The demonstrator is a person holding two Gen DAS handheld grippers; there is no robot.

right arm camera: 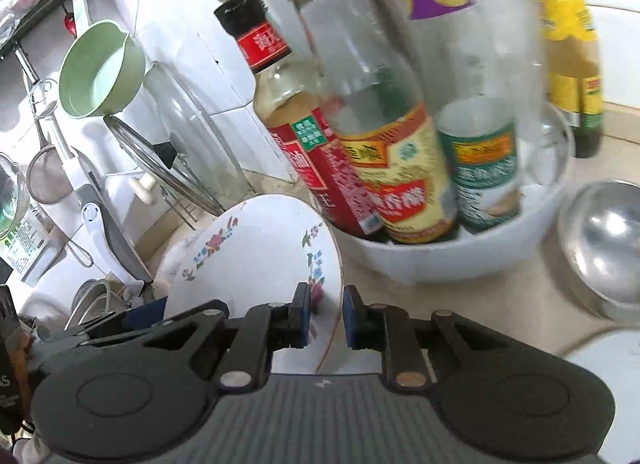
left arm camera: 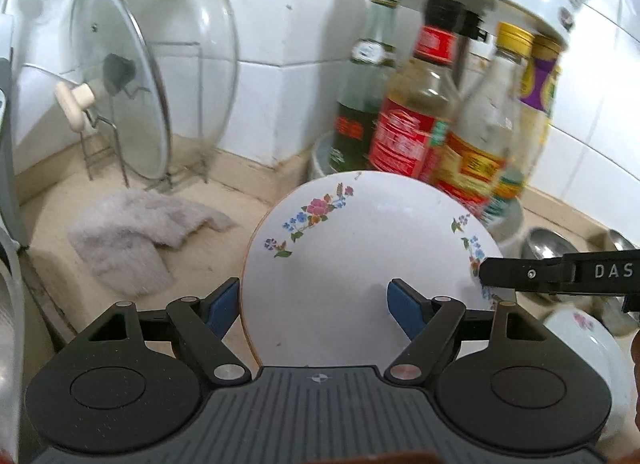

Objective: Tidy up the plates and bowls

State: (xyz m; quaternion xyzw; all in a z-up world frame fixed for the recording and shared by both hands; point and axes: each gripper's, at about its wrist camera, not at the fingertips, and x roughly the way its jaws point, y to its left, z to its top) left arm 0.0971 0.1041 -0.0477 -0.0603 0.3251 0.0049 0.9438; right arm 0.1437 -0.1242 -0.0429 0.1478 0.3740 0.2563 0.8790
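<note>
White wall tiles and a beige countertop fill the left wrist view. One white plate with floral rim sprays lies between the spread, non-contacting fingers of the left gripper. The right gripper reaches its rim from the right. Two glass lids stand in a wire rack; one grey cloth lies nearby.

Right wrist view: the right gripper is clamped on the tilted plate rim. One white tub holds several sauce bottles. One steel bowl sits beside it.

White tiled wall, beige countertop, bright light
</note>
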